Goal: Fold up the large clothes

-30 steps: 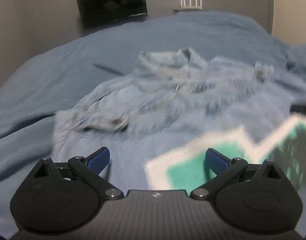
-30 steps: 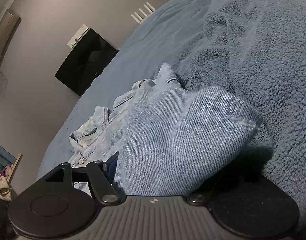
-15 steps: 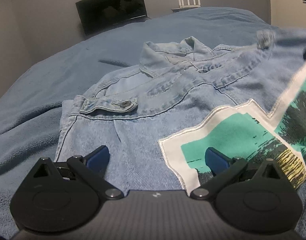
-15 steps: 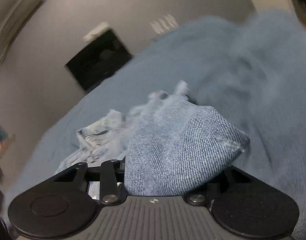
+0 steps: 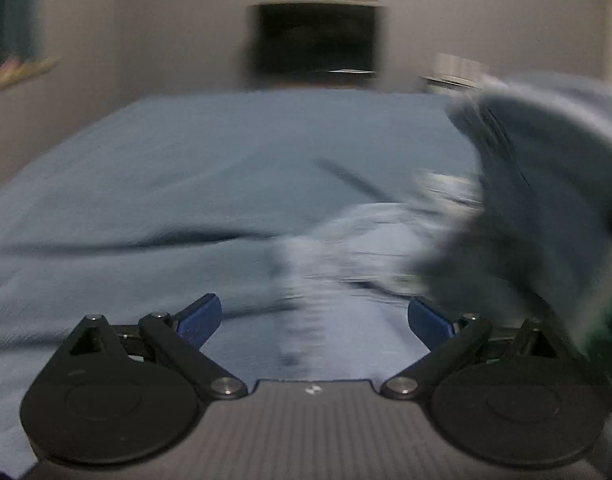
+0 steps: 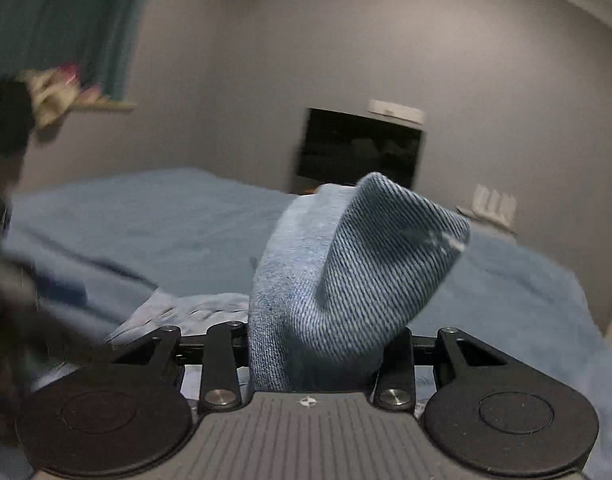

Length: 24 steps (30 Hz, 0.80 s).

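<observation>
A: The denim jacket?
B: Coarse cotton twill, diagonal weave, matt. The blue blanket beneath is soft, fuzzy fleece.
A: The right gripper?
B: Matt black plastic with ribbed grey housing, shiny metal pivot screws.

The right tool is closing on a thick fold of the denim jacket, which is bulging up between its jaws. More pale denim is lying below on the blue bed. A dark screen is hanging on the wall behind.
</observation>
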### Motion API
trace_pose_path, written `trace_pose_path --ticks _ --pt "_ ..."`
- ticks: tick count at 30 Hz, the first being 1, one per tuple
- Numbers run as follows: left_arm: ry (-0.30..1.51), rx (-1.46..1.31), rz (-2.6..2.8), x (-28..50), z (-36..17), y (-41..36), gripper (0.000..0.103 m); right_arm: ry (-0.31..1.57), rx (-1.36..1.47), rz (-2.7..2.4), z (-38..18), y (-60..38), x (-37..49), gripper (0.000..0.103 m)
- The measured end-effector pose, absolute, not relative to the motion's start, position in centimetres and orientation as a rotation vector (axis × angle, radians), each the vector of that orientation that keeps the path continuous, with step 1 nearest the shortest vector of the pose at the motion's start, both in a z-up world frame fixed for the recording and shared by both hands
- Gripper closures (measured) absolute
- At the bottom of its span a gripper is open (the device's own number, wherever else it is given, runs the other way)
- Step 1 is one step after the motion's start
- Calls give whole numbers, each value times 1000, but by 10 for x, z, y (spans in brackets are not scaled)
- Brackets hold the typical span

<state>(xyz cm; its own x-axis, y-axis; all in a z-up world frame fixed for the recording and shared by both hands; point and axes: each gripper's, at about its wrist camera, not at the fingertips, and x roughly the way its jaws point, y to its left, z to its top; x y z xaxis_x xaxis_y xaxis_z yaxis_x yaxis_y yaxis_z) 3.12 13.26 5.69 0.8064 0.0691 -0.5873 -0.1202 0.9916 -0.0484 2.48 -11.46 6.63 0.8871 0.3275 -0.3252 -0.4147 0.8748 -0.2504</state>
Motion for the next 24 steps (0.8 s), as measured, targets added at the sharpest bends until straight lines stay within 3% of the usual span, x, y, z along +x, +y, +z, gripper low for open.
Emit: trace_pose_path --ticks 5,12,21,24 --pt "678 -420 139 40 48 190 3 251 -537 496 44 -61 3 63" --pt "644 -314 142 43 57 179 3 216 -696 595 14 -14 -15 64" --pt "561 -494 72 39 60 197 3 210 -907 702 -32 22 -33 64" --pt "590 -487 -26 45 55 187 3 246 -897 730 -33 27 -23 57"
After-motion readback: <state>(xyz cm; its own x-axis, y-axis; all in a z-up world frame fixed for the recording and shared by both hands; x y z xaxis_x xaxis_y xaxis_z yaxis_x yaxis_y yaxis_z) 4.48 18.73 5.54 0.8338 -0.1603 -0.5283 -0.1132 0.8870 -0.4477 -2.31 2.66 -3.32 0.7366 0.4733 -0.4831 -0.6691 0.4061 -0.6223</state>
